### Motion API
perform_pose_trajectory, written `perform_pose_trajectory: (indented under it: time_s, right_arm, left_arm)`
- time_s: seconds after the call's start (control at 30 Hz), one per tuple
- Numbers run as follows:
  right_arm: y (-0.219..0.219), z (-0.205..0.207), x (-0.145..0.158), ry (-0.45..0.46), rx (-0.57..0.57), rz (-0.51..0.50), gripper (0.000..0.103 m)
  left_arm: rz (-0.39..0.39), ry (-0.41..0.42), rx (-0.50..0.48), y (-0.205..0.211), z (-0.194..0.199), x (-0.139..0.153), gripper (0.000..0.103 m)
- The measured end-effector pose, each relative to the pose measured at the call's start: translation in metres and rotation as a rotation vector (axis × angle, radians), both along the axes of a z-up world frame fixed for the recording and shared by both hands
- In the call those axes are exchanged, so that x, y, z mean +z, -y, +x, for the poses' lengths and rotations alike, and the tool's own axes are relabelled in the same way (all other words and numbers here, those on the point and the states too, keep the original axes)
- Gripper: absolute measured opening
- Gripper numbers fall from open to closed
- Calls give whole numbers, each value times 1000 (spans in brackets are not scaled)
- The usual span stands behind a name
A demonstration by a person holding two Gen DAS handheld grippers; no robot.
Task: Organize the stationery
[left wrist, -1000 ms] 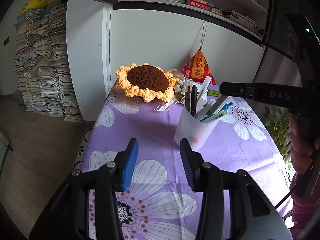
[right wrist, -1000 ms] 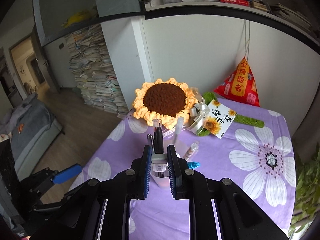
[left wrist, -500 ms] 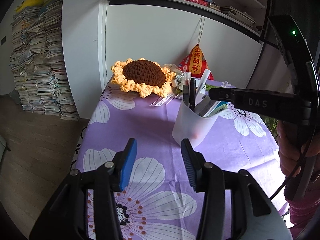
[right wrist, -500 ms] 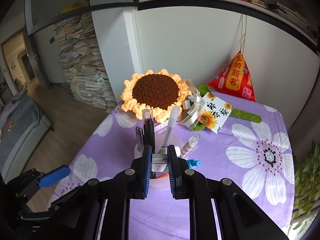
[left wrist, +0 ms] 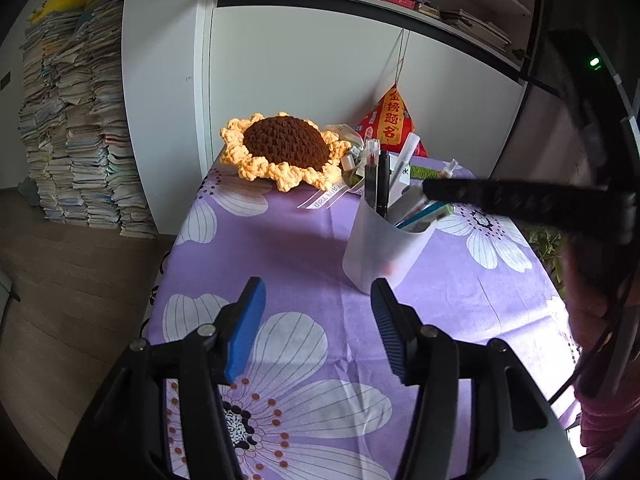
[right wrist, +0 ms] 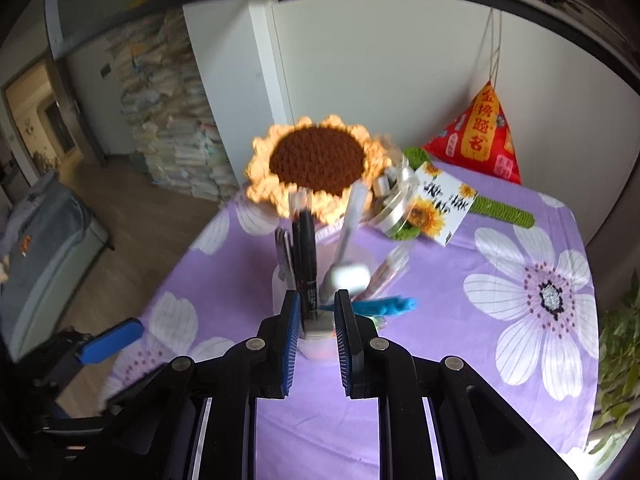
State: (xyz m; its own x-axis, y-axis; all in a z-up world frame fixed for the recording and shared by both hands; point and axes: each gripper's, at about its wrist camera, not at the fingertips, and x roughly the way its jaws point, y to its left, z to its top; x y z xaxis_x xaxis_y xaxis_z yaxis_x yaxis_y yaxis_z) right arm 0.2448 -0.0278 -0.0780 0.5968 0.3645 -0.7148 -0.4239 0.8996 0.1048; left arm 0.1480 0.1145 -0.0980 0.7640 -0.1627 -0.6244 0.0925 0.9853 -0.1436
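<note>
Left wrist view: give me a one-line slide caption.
Open left gripper hovers before a translucent pen cup on a purple floral tablecloth, right gripper reaching over its rim.

Light: soft, even daylight
Shadows: faint one left of the pen cup (left wrist: 384,248) on the purple tablecloth (left wrist: 288,248)
Blur: right wrist view smeared around the crochet sunflower (right wrist: 318,162); left view sharp
Edges: fisheye bending, black corners

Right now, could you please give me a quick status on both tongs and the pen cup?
Left tongs open, short of the pen cup. Right tongs over the cup, something pale between the jaws; grip unclear. Crochet sunflower behind, not blocking.
</note>
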Motion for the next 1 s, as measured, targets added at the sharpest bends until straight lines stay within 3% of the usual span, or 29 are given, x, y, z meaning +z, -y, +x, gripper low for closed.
perform_pose_trajectory:
  time_s: [0.07,0.2,0.47,0.67,0.93,1.0]
  right_arm:
    - [13,-7,19,59,-20,40,18]
    - [47,-25,52,168,-82,122,44]
    - [67,-41,30,185,-159,-22,44]
    - [104,-51,14,134,-217,3,44]
    - [143,-72,13,130,-277,35,45]
    - [149,-79,14,134,-283,37,49]
  left_arm:
    - [7,15,-3,2,0,5,55]
    - [6,48,-16,9,-2,14,63]
    - [48,59,-90,46,-6,19,67]
    - [75,70,-127,73,-8,25,69]
    - [87,81,-106,101,-11,33,76]
    - [97,75,-105,106,-13,34,78]
